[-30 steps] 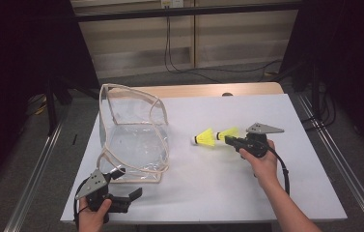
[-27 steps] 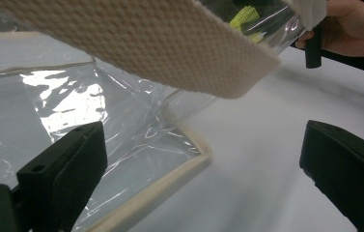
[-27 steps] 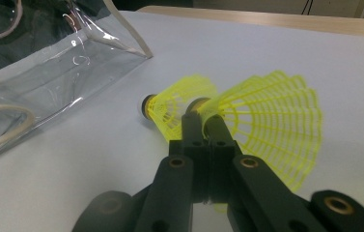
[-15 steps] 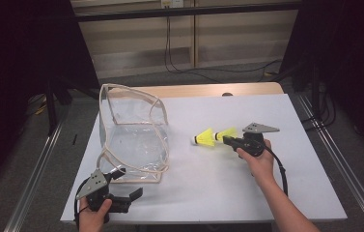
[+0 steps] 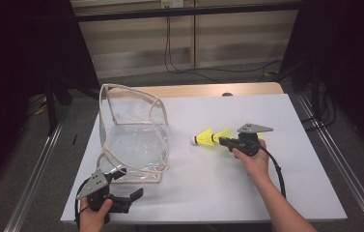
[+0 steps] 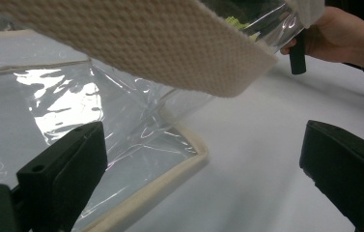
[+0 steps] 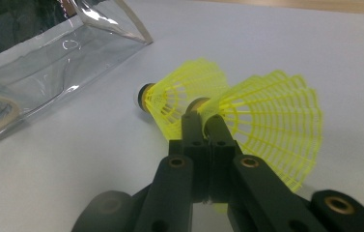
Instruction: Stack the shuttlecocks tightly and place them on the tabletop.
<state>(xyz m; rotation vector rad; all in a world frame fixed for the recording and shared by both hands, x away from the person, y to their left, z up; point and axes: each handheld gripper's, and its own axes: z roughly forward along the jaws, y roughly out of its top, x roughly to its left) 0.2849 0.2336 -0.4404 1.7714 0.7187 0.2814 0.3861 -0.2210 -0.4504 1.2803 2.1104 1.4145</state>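
A clear plastic bag (image 5: 131,130) with cream trim stands open on the left of the white table (image 5: 208,193). Its cream strap (image 6: 146,43) hangs across the top of the left gripper view. My left gripper (image 5: 130,183) is open by the bag's front corner (image 6: 189,159), its jaws wide apart and holding nothing. My right gripper (image 5: 220,140) is shut on the skirt of a yellow shuttlecock (image 5: 225,134), cork pointing left. A second yellow shuttlecock (image 5: 203,138) lies just left of it, touching or nearly so. In the right gripper view the held shuttlecock (image 7: 271,121) fans right of my closed gripper (image 7: 201,118), the other shuttlecock (image 7: 170,99) beyond.
White table surface stretches in front of and to the right of the shuttlecocks. A wooden strip (image 5: 208,90) runs along the table's far edge. Metal rails (image 5: 334,159) flank the table on both sides. The right gripper's cable (image 5: 276,169) trails along the forearm.
My right gripper has shifted slightly left with the held shuttlecock, closing on the one lying on the table. The left gripper and the bag have stayed put.
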